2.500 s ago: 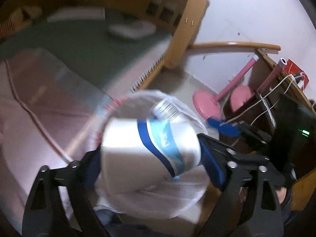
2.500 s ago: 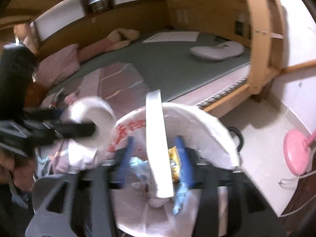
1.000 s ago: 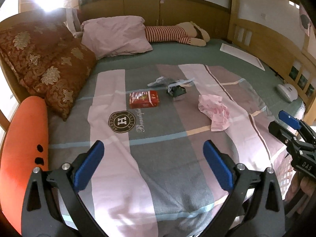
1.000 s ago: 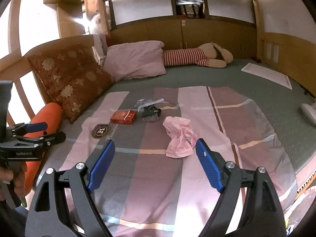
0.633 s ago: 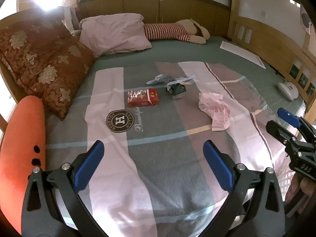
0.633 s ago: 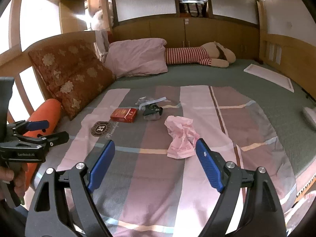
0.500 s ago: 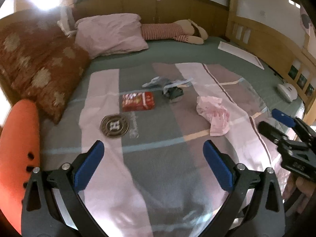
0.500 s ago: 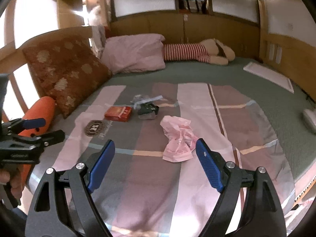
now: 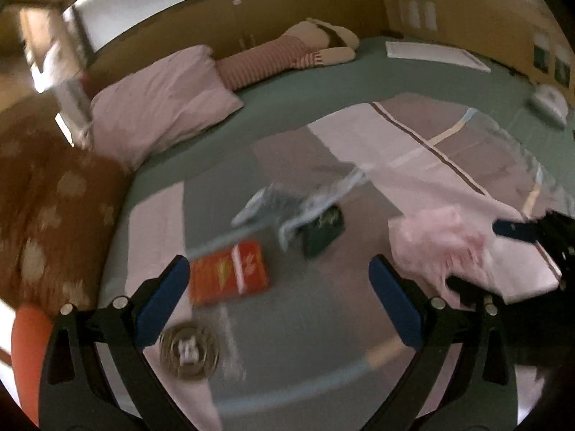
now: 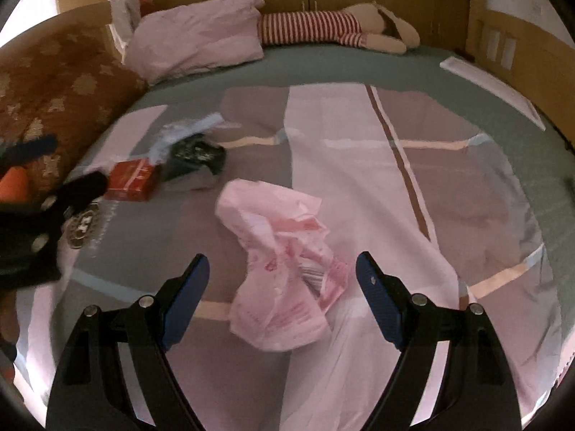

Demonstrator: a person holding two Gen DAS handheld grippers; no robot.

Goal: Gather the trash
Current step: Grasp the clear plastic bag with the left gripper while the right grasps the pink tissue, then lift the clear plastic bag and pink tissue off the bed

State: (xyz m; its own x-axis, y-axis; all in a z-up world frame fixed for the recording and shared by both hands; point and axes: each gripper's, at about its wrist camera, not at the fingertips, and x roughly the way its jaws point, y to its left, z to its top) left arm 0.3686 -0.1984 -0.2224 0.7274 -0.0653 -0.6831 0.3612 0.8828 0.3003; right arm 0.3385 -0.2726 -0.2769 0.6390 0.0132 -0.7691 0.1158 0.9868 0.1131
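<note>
the trash lies on the striped blanket (image 10: 359, 165) of the bed, four pieces near each other. the crumpled pink plastic bag (image 10: 284, 269) is closest to the right gripper (image 10: 282, 280); in the right wrist view it sits just ahead of the two blue pads, partly between them, but the pads do not touch it. the jaws of this gripper stand wide apart and hold nothing. the bag looks very light and soft – it will fold and slip under a pinch, so i judge the best place to take it is the thick bunched middle, not a loose thin edge.

the red carton (image 9: 230, 274) lies just ahead of the left gripper (image 9: 278, 301), close to its left pad, not touching it as far as the blurred picture shows. it seems a small stiff box, light, easy to clamp across its short sides. beyond it are a dark small packet (image 9: 323, 230) and a pale blue-white wrapper (image 9: 302, 204), which overlaps the packet – the wrapper looks thin and flimsy. the left jaws are also wide apart and empty.

both grippers point steeply down toward the blanket, the left one beside the right; each one is seen at the edge of the other's view. a pink pillow (image 10: 201, 39) and a striped plush toy (image 10: 323, 28) lie well apart at the head of the bed.
</note>
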